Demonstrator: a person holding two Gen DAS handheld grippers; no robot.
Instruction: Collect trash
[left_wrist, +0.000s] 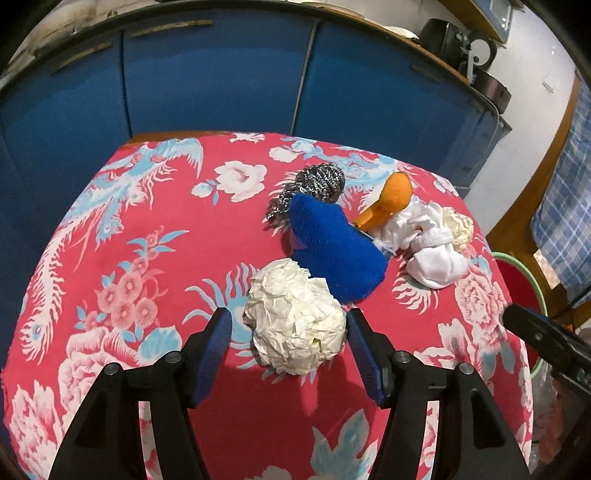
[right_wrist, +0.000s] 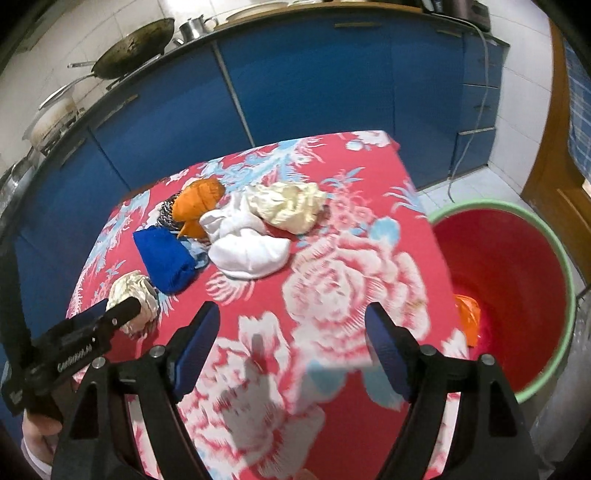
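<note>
A crumpled cream paper ball (left_wrist: 295, 321) lies on the red flowered tablecloth (left_wrist: 147, 221), between the fingers of my left gripper (left_wrist: 289, 317). The gripper is open, with a gap showing on the ball's left side. The right wrist view shows the same ball (right_wrist: 133, 295) behind that gripper's black finger (right_wrist: 122, 310). My right gripper (right_wrist: 291, 310) hangs open over bare cloth near the table's right edge, nothing between its fingers. A second crumpled cream paper (right_wrist: 288, 206) rests further back. Right of the table stands a red bucket (right_wrist: 498, 288) with a green rim, an orange item (right_wrist: 469, 314) inside.
A blue cloth (left_wrist: 332, 243), an orange cloth (left_wrist: 391, 199), a white cloth (left_wrist: 432, 258) and a speckled black-and-silver bundle (left_wrist: 314, 184) are heaped mid-table. Blue cabinets (right_wrist: 314, 81) line the back, with a wok (right_wrist: 136, 48) and pots on the counter.
</note>
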